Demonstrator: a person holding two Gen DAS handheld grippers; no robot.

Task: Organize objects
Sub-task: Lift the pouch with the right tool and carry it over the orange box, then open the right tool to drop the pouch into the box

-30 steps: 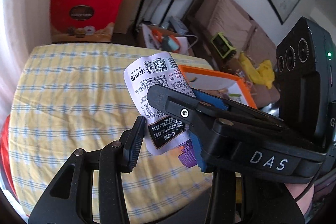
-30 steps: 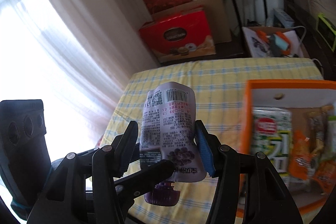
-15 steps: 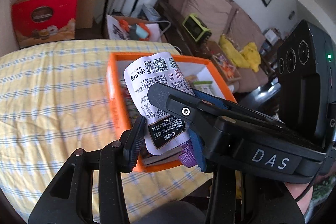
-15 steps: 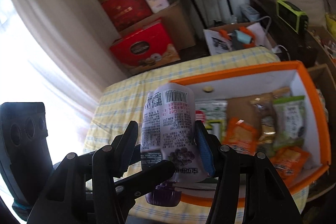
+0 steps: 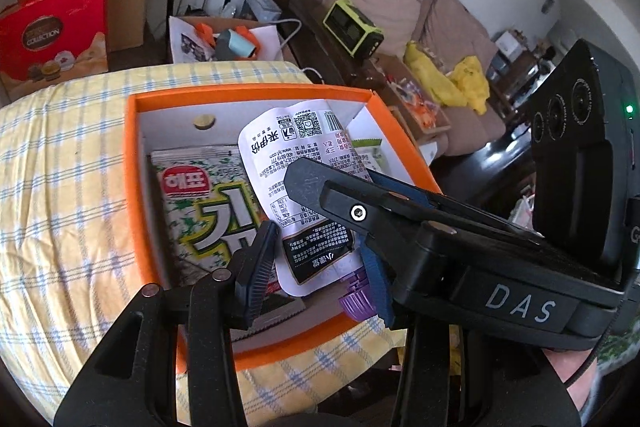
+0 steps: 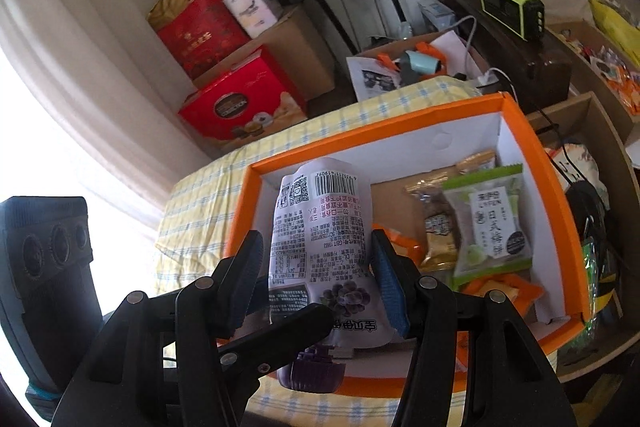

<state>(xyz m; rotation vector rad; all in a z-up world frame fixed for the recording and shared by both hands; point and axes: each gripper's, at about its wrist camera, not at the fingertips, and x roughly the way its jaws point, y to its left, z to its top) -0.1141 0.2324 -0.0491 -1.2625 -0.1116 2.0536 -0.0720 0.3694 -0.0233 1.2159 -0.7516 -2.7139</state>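
**Ana:** Tongs first: what are they doing?

**Ben:** Both pairs seem clenched on the same pouch (image 5: 288,147). The left tongs (image 5: 316,251) pinch its lower part from either side, and the right tongs (image 6: 316,267) do the same, with one black finger of each crossing in front of the other's camera. The pouch stands upright with its purple cap (image 5: 354,297) pointing down.

**Ana:** And where is it?

**Ben:** In the air, above the open orange box (image 5: 134,167) that sits on the desk (image 5: 60,187) with the yellow checked cloth. It isn't touching anything inside.

**Ana:** So the step in hand is putting it in the box?

**Ben:** That's my guess. A big green-and-white seaweed pack (image 5: 200,203) lies flat on one side, and a green-topped snack packet (image 6: 488,223) leans among small wrappers on the other. Between them I see a bare brown patch (image 6: 392,203) of the box floor.

**Ana:** How would you do it well?

**Ben:** Aim for that patch. Come down cap first, then tip the pouch flat so it doesn't lean on the packets. One pair should let go before the other, or the crossed fingers may snag and drag the soft pouch. Go low before opening; dropped from up here it could bounce off the rim.
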